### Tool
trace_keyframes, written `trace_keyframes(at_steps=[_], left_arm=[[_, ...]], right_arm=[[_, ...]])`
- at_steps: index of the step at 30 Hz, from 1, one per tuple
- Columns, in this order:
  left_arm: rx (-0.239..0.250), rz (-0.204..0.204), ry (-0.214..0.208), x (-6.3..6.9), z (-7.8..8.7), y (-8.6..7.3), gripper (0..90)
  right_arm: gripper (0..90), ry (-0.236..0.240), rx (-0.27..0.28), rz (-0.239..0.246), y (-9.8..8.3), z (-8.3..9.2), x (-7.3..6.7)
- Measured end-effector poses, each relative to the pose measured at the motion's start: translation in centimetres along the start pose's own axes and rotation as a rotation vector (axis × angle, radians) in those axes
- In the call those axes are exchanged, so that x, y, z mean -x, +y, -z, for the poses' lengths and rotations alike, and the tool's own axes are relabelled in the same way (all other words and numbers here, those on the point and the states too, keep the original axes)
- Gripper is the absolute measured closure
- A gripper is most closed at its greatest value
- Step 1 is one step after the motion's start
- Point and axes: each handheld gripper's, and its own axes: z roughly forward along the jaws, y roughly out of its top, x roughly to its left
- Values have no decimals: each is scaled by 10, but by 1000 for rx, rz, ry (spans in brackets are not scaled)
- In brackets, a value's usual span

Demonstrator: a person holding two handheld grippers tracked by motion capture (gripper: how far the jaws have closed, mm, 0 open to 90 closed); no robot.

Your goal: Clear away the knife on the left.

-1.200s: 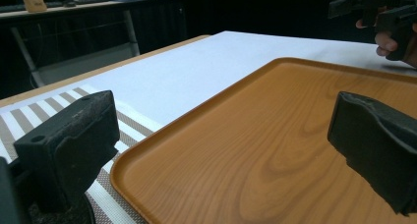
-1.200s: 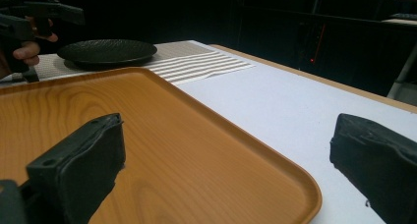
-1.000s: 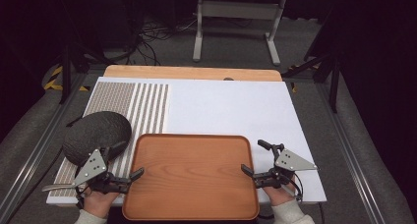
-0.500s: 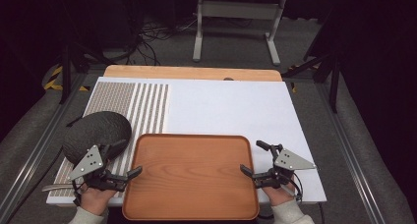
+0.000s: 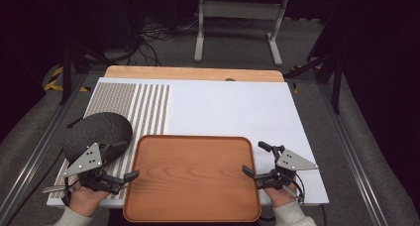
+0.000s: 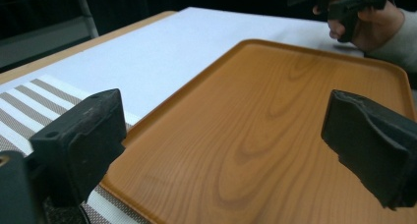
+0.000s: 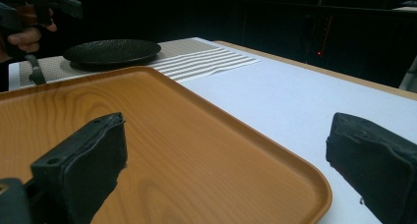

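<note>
From the high view, a wooden tray (image 5: pixel 193 179) lies at the near edge of the white table (image 5: pixel 233 107), its left part overlapping a striped mat (image 5: pixel 143 107) that covers the table's left side. A dark plate (image 5: pixel 99 134) rests on that mat, just beyond the tray's far left corner. The left gripper (image 5: pixel 130 179) hangs at the tray's left edge and the right gripper (image 5: pixel 253 161) at its right edge, each in a hand at the table's near edge; both point inward over the tray and hold nothing. In the left gripper view, the two black jaws stand wide apart, having just eased slightly closer, with the tray's (image 6: pixel 255 135) bare wood and its left rim between them, pads touching nothing; the right hand (image 6: pixel 373 25) sits beyond the tray's opposite edge. In the right gripper view, the jaws gape wide and empty over the tray's (image 7: pixel 162 135) right rim, one above wood and one above white table (image 7: pixel 295 101); the plate (image 7: pixel 112 51) lies on the mat (image 7: pixel 206 62) beyond, near the left hand (image 7: pixel 24 37).
</note>
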Motion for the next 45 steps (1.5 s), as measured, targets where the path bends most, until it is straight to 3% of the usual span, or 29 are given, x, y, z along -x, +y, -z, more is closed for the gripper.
trace_keyframes(at_steps=[8, 13, 18, 25, 33, 36, 40, 45], left_arm=[[-62, -17, -41, -4, 6, 11, 60], [-130, -53, -62, -4, 10, 16, 76], [-176, -63, -80, -6, 16, 19, 80], [-212, -67, -106, -9, 23, 24, 85], [-300, -97, -89, -15, 35, 28, 105], [-354, -114, -87, -17, 39, 29, 112], [-370, -108, -103, -19, 42, 29, 112], [-427, -124, -102, -22, 46, 30, 117]], right_arm=[[25, 7, -6, -2, 0, -1, 0], [25, 11, -7, -3, -1, -1, -1], [25, 13, -7, -4, -1, -1, -1], [25, 15, -10, -3, -1, -2, -1], [25, 21, -16, 1, -1, -3, -2], [25, 21, -17, 1, -1, -3, -2], [25, 21, -18, 0, -1, -3, -3], [25, 20, -17, 2, 0, -2, -3]])
